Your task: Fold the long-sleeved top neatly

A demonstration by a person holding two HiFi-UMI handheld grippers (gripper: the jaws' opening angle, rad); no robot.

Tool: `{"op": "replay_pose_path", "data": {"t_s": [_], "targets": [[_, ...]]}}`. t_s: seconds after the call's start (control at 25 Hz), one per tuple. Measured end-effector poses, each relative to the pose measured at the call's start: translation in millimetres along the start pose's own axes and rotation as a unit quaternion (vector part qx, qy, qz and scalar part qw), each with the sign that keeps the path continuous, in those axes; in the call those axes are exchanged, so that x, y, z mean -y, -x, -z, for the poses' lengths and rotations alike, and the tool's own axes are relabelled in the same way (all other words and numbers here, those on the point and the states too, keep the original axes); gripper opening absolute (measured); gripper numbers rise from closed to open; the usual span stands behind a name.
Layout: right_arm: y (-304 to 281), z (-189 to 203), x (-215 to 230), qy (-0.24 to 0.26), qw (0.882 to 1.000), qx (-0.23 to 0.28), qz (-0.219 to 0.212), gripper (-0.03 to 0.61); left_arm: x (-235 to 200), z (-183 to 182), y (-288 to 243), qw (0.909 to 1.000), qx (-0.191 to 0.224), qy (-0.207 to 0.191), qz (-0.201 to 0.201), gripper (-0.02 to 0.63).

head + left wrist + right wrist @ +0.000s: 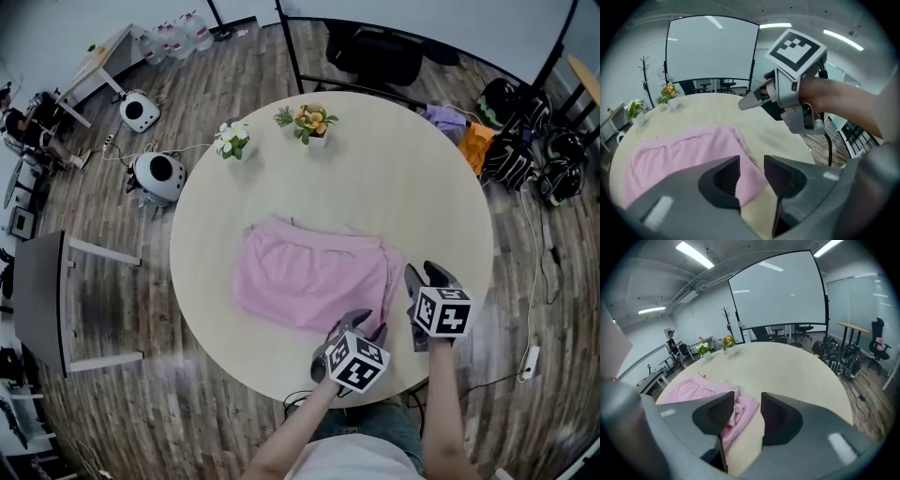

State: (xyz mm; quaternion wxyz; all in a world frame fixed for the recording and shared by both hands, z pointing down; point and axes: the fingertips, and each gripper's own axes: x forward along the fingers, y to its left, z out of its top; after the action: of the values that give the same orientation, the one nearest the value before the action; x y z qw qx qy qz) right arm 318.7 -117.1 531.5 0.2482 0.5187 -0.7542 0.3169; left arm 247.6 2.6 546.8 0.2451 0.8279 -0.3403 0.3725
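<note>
The pink long-sleeved top (pixel 305 277) lies folded into a rough rectangle in the middle of the round pale table (pixel 403 169), with bunched folds along its right edge. My left gripper (pixel 359 323) hovers at the top's near right corner, jaws open, nothing between them. The right gripper (pixel 420 277) is just right of the top's right edge, also open and empty. In the left gripper view the top (pixel 679 150) spreads beyond the jaws of the left gripper (pixel 752 171), and the right gripper (pixel 787 89) hangs above. The right gripper view has the top (pixel 693 387) left of the right gripper (pixel 747 408).
Two small potted plants (pixel 314 122) (pixel 232 141) stand at the table's far edge. Bags (pixel 525 150) lie on the floor at the right, a dark chair (pixel 375 56) stands behind, and a grey table (pixel 42 300) with white round devices (pixel 157 176) is at the left.
</note>
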Motion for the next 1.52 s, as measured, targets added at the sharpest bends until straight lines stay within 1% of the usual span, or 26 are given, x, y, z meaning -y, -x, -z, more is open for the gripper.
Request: {"op": "replay_pose_path", "data": {"t_s": [0.2,0.36,0.52,0.68,0.8,1.04,1.12,1.24,1.32,1.36,1.52], "targets": [[-12.3,3.4,1.7,-0.006,1.000,-0.008,-0.009,0.219,13.0,18.1,-25.6,0.9992,-0.040,-0.005,0.008,0.186],[-21.7,6.3,-1.0,-0.005,1.000,-0.015,-0.018,0.236,17.8,29.9,-38.7,0.9980,-0.063,0.005,0.008,0.186],[-32.8,8.8,-6.0,-0.002,0.999,-0.024,-0.029,0.255,21.9,38.0,-47.9,0.9967,-0.080,-0.008,0.008,0.186],[-42.5,7.8,-9.8,-0.009,0.999,-0.027,-0.037,0.276,25.6,43.3,-53.5,0.9961,-0.088,-0.006,0.011,0.186],[-48.9,9.6,-11.1,-0.016,0.999,-0.033,-0.038,0.304,28.1,46.1,-55.3,0.9958,-0.090,-0.016,0.006,0.186],[-63.9,19.4,-15.6,-0.025,0.998,-0.051,-0.039,0.357,29.4,49.1,-56.8,0.9961,-0.081,-0.033,-0.011,0.185],[-69.4,27.1,-18.2,-0.027,0.996,-0.066,-0.045,0.373,28.4,49.5,-56.2,0.9964,-0.077,-0.032,-0.017,0.168],[-77.3,42.5,-18.5,-0.028,0.994,-0.095,-0.045,0.366,26.1,48.8,-55.6,0.9968,-0.073,-0.024,-0.020,0.147],[-80.3,47.9,-17.5,-0.019,0.994,-0.099,-0.041,0.343,23.3,48.4,-55.8,0.9970,-0.070,-0.019,-0.027,0.123],[-81.2,48.7,-17.3,-0.007,0.995,-0.098,-0.037,0.323,21.7,48.3,-55.8,0.9971,-0.068,-0.017,-0.032,0.099],[-83.4,51.1,-21.1,0.053,0.994,-0.093,-0.025,0.224,21.5,49.0,-55.0,0.9971,-0.062,-0.019,-0.040,0.080]]}}
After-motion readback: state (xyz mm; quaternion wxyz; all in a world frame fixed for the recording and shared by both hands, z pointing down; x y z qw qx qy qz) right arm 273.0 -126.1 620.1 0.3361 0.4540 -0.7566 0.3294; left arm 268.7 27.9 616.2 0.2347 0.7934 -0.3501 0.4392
